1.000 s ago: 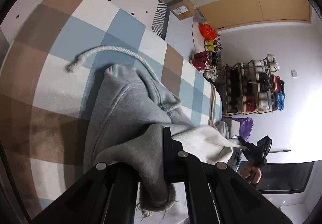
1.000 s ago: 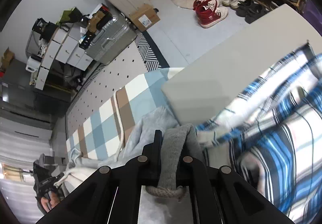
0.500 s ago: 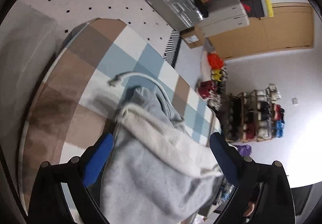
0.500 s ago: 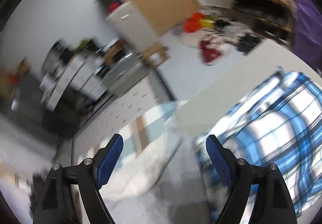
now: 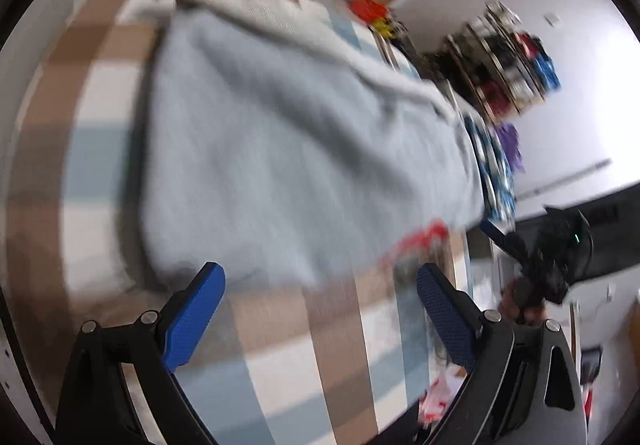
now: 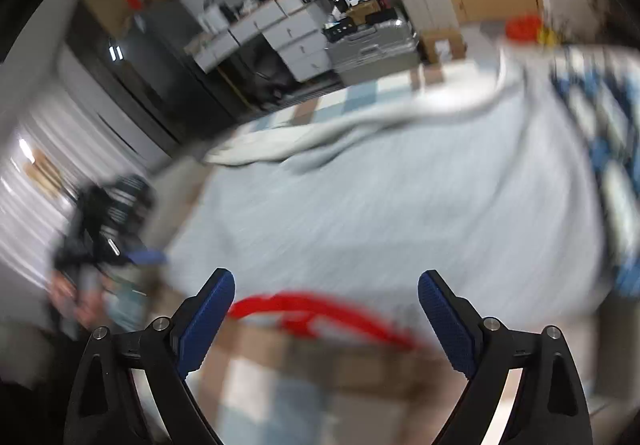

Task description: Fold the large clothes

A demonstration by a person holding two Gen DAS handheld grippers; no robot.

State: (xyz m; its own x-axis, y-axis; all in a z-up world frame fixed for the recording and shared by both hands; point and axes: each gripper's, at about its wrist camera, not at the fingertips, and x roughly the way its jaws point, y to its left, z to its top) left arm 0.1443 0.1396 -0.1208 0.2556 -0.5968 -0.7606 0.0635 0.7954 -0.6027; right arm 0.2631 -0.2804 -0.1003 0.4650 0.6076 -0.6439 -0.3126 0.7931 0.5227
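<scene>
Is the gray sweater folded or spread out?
Folded over. The gray sweater lies doubled on the checked cloth, its lighter inside edge showing along the top.

Grey garment point(image 5: 304, 149) smeared by motion blur, red object point(image 6: 320, 311) at its near edge too blurred to identify, shoe rack point(image 5: 508, 61) indistinct, checked cover point(image 5: 280, 357) cut off below, blue plaid fabric point(image 6: 600, 133) streaked

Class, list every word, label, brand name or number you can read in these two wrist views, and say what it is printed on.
None can be read.
Cardboard box: a pale label, too blurred to read.
Grey hoodie: no print visible.
Checked cover: pattern only, no text.
</scene>
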